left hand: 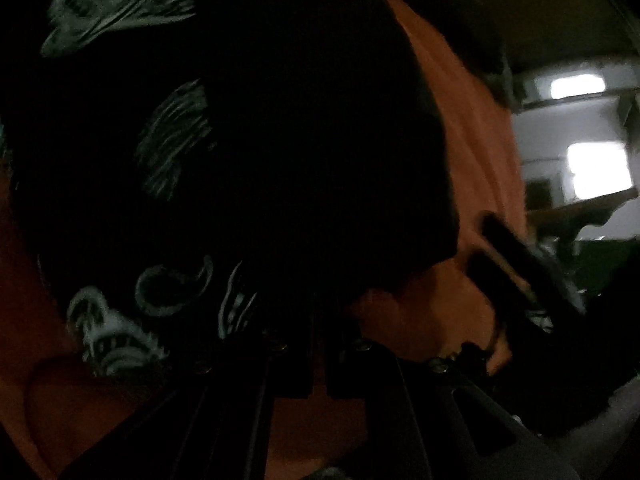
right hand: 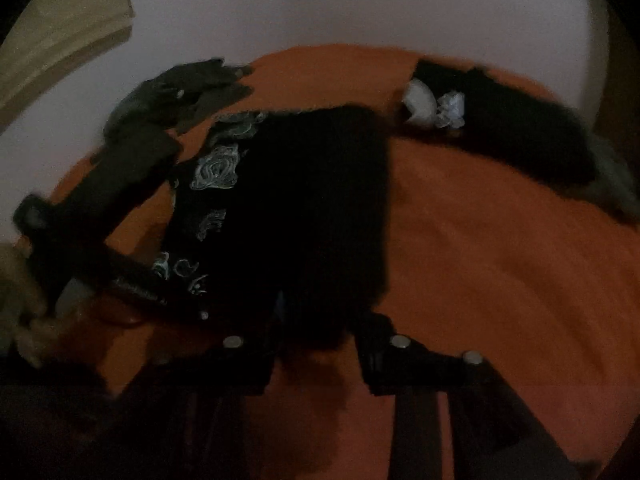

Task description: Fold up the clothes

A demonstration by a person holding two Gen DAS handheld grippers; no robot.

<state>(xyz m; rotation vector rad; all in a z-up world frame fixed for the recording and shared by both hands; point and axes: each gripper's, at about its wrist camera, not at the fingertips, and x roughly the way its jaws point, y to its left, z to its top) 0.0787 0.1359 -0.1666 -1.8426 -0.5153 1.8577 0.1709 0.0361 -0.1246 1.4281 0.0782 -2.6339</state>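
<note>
Black garment (right hand: 304, 208): matt cloth, pale printed swirls along its left side. Orange bed cover (right hand: 500, 272): matt, soft-looking cloth, lightly creased. Gripper fingers (right hand: 400, 364): matt black plastic with shiny metal screw heads. Wall (right hand: 360, 8): smooth, matt, painted.

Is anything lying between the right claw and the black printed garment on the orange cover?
Nothing visible does. The right claw stands open at the near edge of the black printed garment, with only bare orange cover around it. The other dark clothes lie farther off.
</note>
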